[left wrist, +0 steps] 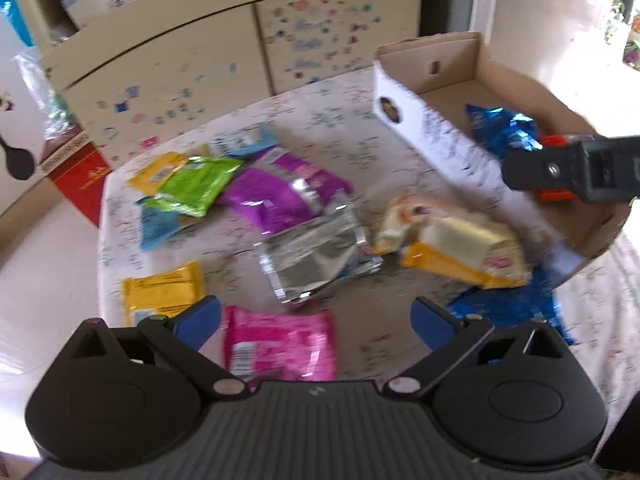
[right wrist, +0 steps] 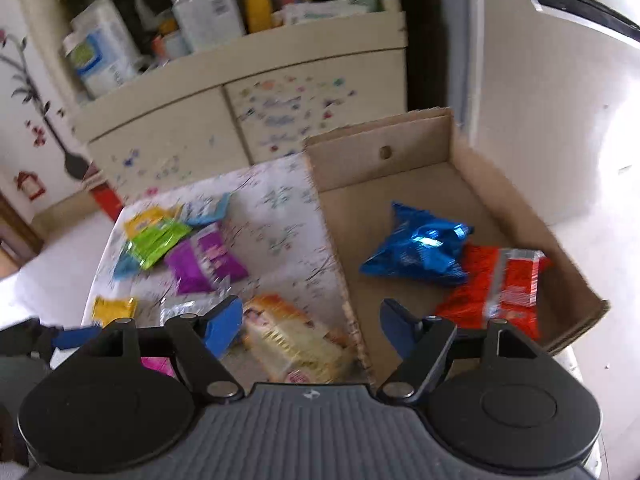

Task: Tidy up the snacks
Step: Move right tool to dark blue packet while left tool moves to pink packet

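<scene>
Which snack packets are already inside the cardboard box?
Two: the shiny blue packet and the red-orange packet beside it lie on the floor of the cardboard box. All the other packets, like the purple one, are out on the table.

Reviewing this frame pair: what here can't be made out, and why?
- Print on the snack packets, e.g. the purple packet: motion blur, both views.
- Blue packet beside the cardboard box, left wrist view: partly hidden by the yellow packet and the left gripper.
- Pink packet, right wrist view: mostly behind the right gripper.
</scene>
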